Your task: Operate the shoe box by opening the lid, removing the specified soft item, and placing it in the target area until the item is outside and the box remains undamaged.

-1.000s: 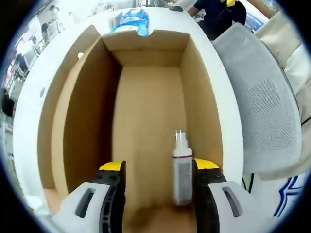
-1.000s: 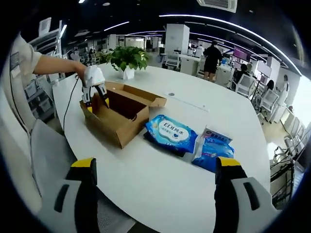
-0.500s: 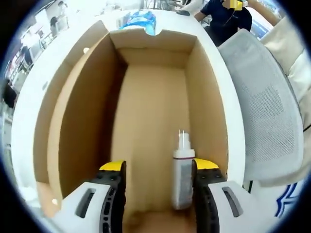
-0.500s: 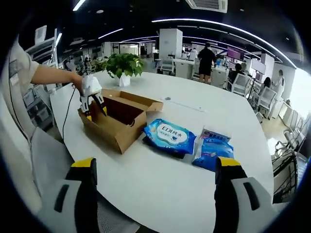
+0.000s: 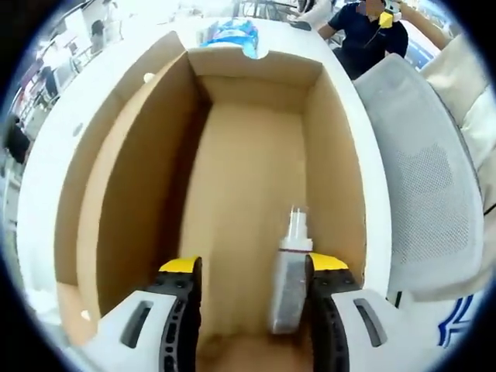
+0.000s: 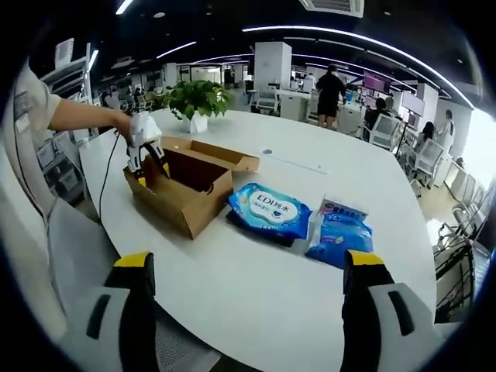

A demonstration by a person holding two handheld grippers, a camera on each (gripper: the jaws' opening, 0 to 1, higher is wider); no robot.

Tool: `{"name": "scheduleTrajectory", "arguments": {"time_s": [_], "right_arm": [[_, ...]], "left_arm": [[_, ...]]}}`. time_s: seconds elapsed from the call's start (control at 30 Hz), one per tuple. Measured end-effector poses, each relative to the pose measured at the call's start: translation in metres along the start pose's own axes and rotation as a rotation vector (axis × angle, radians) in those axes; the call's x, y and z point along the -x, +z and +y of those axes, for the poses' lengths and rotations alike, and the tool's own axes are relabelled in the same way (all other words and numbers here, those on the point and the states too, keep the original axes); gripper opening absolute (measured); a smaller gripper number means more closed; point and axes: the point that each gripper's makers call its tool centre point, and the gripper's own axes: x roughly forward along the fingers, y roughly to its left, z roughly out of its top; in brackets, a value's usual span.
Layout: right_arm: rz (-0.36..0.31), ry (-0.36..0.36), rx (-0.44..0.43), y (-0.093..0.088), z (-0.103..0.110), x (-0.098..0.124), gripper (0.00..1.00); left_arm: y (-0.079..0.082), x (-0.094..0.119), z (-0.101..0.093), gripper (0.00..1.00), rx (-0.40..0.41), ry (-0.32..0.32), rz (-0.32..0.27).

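Note:
An open brown cardboard box [image 5: 124, 178] lies under my left gripper [image 5: 253, 265], which hangs over its near end, open. On the box floor lies a small white spray bottle [image 5: 289, 279], between the jaws and close against the right-hand one, nozzle pointing away. In the right gripper view the same box [image 6: 188, 203] sits on the white table [image 6: 256, 294] with its lid flap [image 6: 225, 157] folded back. A person's hand holds the left gripper [image 6: 145, 152] at its left end. My right gripper [image 6: 248, 260] is open and holds nothing, well short of the box.
Two blue soft packs [image 6: 270, 209] [image 6: 339, 235] lie on the table right of the box; one blue pack [image 5: 232, 32] shows beyond the box's far wall. A potted plant [image 6: 195, 99] stands behind. A grey mesh chair [image 5: 434, 186] is beside the table. People stand farther back.
The left gripper view has shifted slightly over the box, and the bottle now looks a little more tilted beside the right jaw. The right gripper view is almost the same.

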Motion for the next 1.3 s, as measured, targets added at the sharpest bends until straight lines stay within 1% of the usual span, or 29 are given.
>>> {"name": "scheduleTrajectory", "arguments": {"time_s": [0.13,0.3,0.53,0.67,0.87,0.97,1.1,1.3], "right_arm": [[0.002,0.002,-0.004,-0.001,0.001,-0.001,0.96],[0.008,0.006,-0.003,-0.003,0.002,-0.002,0.96],[0.011,0.004,-0.004,-0.004,0.002,-0.002,0.96],[0.012,0.004,-0.001,-0.004,0.001,-0.003,0.96],[0.012,0.001,-0.001,-0.003,0.0,-0.001,0.96],[0.012,-0.001,-0.002,-0.003,-0.001,-0.001,0.96],[0.014,-0.002,0.002,-0.003,-0.001,-0.001,0.96],[0.014,0.001,0.007,-0.002,0.0,-0.002,0.96]], "left_arm": [[0.002,0.0,-0.007,0.49,-0.023,-0.031,-0.002],[0.003,-0.001,-0.007,0.49,-0.025,-0.037,-0.005],[0.003,0.005,0.002,0.48,0.013,-0.004,-0.041],[0.0,0.004,0.004,0.49,0.025,0.006,-0.035],[0.0,0.007,0.008,0.49,0.037,0.024,-0.048],[0.001,0.009,0.009,0.45,0.03,0.033,-0.053],[0.0,0.009,0.006,0.46,0.019,0.019,-0.051],[-0.003,0.011,0.0,0.46,0.002,-0.01,-0.045]]}}
